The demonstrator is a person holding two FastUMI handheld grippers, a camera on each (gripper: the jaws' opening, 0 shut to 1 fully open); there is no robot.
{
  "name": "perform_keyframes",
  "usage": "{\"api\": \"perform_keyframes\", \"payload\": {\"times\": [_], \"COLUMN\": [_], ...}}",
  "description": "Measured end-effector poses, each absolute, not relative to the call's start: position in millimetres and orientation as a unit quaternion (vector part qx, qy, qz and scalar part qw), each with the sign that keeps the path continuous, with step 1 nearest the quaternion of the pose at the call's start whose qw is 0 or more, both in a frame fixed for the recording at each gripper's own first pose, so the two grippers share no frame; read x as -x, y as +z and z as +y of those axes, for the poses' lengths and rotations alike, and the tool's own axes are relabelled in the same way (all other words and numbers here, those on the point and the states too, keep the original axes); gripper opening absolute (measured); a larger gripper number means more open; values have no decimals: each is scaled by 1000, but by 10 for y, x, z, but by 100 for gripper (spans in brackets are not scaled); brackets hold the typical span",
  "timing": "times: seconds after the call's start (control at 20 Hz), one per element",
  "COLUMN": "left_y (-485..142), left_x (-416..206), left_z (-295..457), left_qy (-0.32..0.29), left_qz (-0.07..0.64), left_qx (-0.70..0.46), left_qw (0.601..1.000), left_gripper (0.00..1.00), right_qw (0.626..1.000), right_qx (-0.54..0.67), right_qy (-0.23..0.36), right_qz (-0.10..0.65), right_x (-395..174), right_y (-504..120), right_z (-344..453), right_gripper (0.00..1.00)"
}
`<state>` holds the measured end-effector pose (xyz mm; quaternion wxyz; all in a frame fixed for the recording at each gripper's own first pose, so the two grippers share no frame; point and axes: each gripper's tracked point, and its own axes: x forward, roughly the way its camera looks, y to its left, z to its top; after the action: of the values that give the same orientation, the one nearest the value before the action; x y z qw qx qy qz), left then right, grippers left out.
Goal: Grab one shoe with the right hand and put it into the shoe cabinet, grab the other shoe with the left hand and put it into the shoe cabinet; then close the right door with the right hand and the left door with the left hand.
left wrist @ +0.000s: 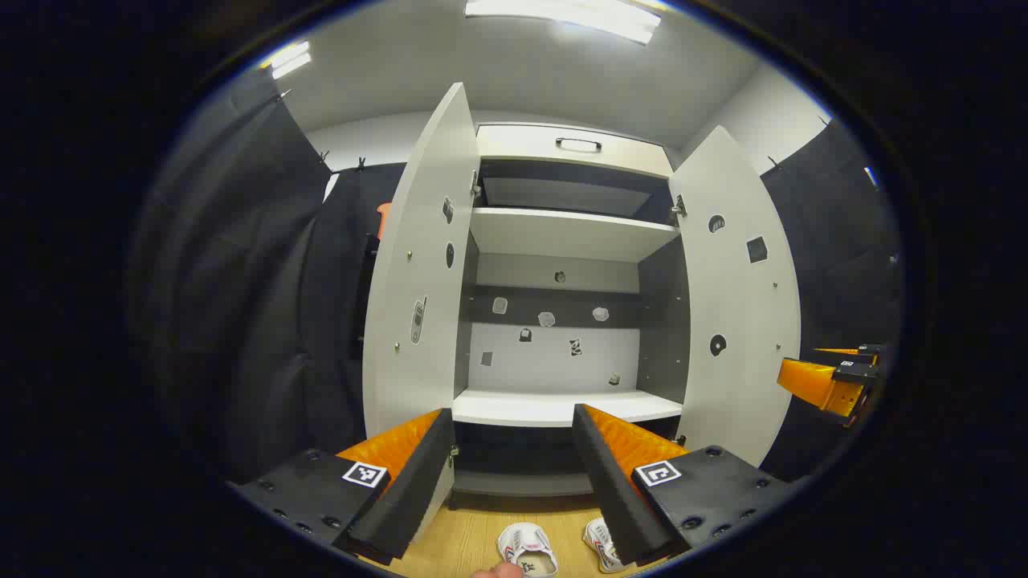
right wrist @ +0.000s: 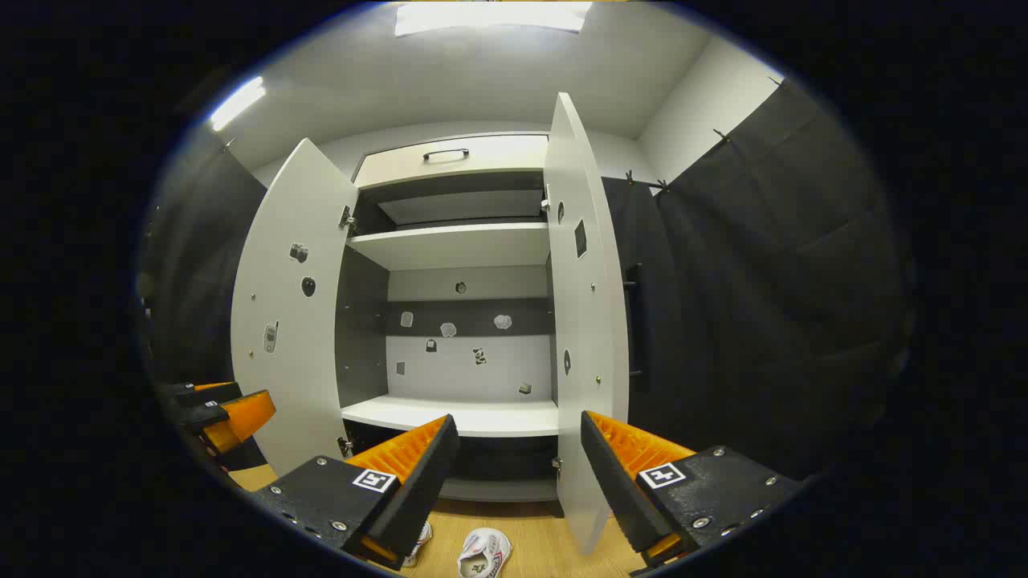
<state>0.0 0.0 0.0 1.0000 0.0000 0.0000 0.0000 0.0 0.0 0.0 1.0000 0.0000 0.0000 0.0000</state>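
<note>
The white shoe cabinet (left wrist: 562, 405) (right wrist: 450, 417) stands ahead with both doors swung wide: left door (left wrist: 422, 273) (right wrist: 293, 305), right door (left wrist: 739, 297) (right wrist: 582, 305). Its shelves hold no shoes. Two white shoes lie on the wooden floor in front of it, one (left wrist: 526, 547) (right wrist: 482, 552) between the fingers' line of sight, the other (left wrist: 601, 542) (right wrist: 418, 542) partly hidden behind a finger. My left gripper (left wrist: 514, 474) is open above them. My right gripper (right wrist: 514, 482) is open too, and also appears at the far right of the left gripper view (left wrist: 835, 377).
Black cloth walls hang on both sides of the cabinet. A drawer with a dark handle (left wrist: 578, 144) (right wrist: 446, 154) tops the cabinet. Small stickers dot the cabinet's back panel and doors. The wooden floor (left wrist: 466, 546) runs under the shoes. A fingertip (left wrist: 498, 571) shows at the bottom.
</note>
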Motion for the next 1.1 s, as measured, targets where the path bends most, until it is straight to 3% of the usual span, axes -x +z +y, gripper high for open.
{"api": "perform_keyframes", "payload": {"times": [1.1], "left_y": [21], "left_x": [-16], "left_z": [114], "left_qy": [11], "left_qz": [-2], "left_qx": [-4], "left_qw": [1000], "left_gripper": [96], "right_qw": [1000], "right_qx": [20], "right_qy": [14], "right_qz": [17], "right_x": [-190], "right_y": [-141], "right_z": [178], "right_gripper": [94]}}
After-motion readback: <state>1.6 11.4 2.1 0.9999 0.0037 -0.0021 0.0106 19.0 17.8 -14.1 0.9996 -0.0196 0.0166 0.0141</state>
